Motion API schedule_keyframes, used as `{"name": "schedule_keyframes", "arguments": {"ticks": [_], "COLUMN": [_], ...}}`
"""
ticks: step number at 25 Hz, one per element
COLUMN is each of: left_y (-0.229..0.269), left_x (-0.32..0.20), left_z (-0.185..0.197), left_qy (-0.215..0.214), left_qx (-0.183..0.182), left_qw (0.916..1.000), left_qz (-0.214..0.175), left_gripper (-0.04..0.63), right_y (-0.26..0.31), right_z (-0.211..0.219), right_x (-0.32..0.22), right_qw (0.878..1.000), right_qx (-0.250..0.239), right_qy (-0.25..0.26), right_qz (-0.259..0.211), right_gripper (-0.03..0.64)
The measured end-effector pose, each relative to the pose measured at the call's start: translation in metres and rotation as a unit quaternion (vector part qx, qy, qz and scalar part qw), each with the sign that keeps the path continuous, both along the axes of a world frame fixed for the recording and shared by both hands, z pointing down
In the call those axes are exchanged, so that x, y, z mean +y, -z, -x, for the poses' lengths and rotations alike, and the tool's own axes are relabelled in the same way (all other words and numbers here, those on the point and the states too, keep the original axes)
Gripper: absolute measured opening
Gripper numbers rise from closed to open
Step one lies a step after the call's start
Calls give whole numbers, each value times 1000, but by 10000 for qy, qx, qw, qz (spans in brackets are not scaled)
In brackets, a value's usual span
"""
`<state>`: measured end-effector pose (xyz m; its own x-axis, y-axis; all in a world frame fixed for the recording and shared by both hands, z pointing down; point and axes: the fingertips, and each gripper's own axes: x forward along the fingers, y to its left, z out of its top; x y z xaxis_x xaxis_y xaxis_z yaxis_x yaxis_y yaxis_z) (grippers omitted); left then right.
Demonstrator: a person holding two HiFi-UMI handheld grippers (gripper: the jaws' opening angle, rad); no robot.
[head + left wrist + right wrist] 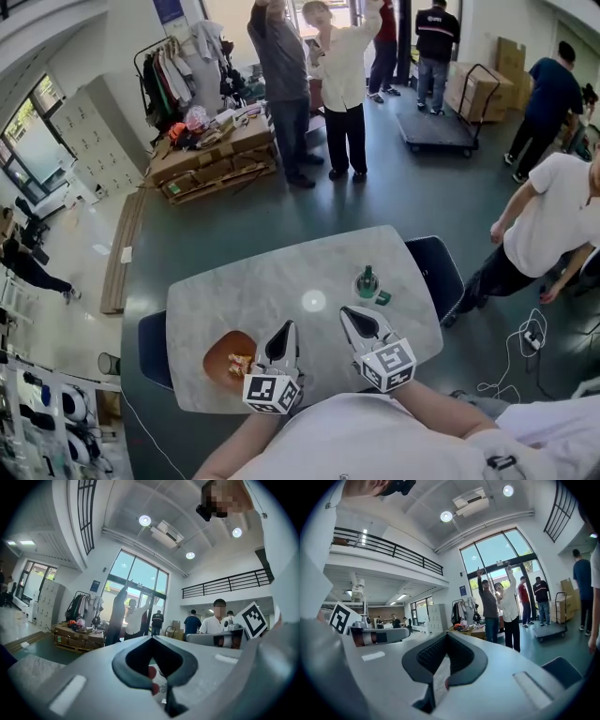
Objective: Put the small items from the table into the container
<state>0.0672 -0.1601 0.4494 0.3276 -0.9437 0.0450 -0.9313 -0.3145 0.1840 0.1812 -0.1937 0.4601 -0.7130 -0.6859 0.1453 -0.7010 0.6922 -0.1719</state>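
We hold the left gripper (288,327) and the right gripper (350,313) low in the frame over the table (262,291), each with jaws pressed together. An orange bowl (219,345) sits lower left.

Left tongs (289,327), right tongs (348,313) closed, side by side.

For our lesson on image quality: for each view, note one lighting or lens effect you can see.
Head view: a round glare spot on the table, fisheye bending the room's edges. Left gripper view: black vignette in the corners, ceiling lamps blooming white. Right gripper view: the same vignette, tall windows bright beside a dimmer balcony.
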Motion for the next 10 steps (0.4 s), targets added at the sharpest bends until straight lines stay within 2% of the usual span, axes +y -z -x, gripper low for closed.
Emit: {"name": "schedule_keyframes", "arguments": {"ticks": [10], "left_y": [-7], "left_x": [1], "left_z": [9], "left_qy": [109], "left_qx": [163], "left_qw": [9997], "left_qz": [119], "left_gripper": [2], "right_y": [-8], "right_z": [-2], "right_x": [4], "right_qw": [9998], "right_qx": [57], "right_qy": [-153], "right_qz": [108], "right_gripper": [26]}}
